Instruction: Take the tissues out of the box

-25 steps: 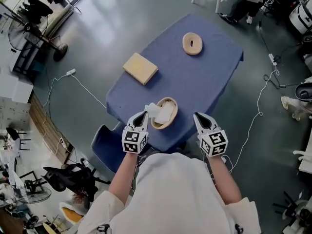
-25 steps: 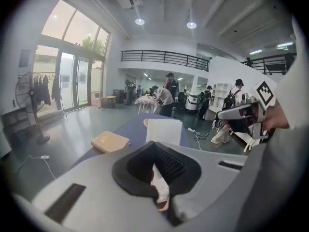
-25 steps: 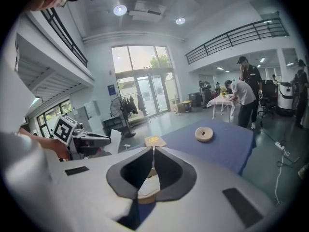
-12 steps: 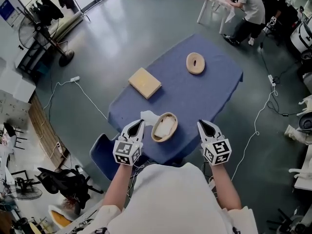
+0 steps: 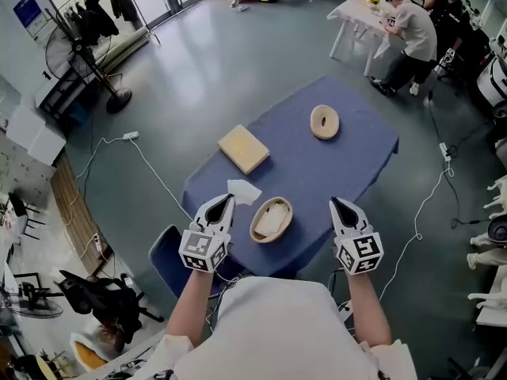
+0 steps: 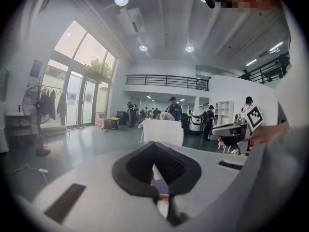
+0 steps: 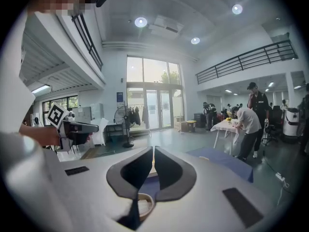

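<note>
An oval wooden box (image 5: 271,220) holding white tissues sits near the front edge of the blue table (image 5: 348,165). My left gripper (image 5: 225,200) is up and to the left of the box, shut on one white tissue (image 5: 242,190). In the left gripper view that tissue (image 6: 161,132) stands up from the shut left gripper (image 6: 154,151). My right gripper (image 5: 337,204) hovers to the right of the box, shut and holding nothing. The right gripper view shows the right gripper (image 7: 153,153) with its jaws together and the box's rim (image 7: 140,204) below them.
A round wooden lid (image 5: 324,122) lies at the table's far end and a flat square wooden block (image 5: 244,149) at its left side. A blue chair (image 5: 170,252) stands under the front left corner. Cables (image 5: 150,169) run across the floor. People sit at a white table (image 5: 360,6) far back.
My left gripper has drawn a tissue up out of the box and carried it left, clear of the rim. The right gripper has stayed shut beside the box.
</note>
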`<state>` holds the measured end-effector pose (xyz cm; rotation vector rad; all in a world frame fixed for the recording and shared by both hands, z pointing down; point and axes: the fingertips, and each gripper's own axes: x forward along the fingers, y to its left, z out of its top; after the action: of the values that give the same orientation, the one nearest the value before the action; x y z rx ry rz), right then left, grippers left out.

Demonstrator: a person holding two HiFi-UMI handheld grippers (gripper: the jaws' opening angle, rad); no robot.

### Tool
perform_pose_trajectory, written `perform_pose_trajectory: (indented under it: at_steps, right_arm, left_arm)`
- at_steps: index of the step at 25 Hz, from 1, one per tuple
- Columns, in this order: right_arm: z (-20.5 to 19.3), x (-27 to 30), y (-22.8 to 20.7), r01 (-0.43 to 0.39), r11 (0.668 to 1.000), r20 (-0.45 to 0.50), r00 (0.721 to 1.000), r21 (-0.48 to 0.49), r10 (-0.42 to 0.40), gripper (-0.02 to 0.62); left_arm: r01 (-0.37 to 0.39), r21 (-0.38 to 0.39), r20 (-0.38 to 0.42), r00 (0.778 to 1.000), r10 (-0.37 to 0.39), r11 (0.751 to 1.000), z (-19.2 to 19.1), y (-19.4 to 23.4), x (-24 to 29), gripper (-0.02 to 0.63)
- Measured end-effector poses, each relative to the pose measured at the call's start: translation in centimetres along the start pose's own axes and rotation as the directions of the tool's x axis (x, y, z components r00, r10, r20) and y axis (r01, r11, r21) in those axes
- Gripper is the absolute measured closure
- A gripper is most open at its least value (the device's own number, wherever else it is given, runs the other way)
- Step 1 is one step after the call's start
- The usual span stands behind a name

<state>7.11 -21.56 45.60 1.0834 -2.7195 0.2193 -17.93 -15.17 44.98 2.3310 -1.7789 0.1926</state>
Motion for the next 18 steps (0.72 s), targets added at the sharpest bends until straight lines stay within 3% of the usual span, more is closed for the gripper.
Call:
perform_pose_trajectory:
  at_steps: [18]
  right_arm:
    - [2.7, -1.6, 0.1, 0.013, 0.999, 0.075, 0.997, -0.041, -0.01, 0.561]
  left_arm:
    - [-0.025, -0.001, 0.048, 0.999, 0.025, 1.0, 1.3, 0.3, -1.9, 0.6]
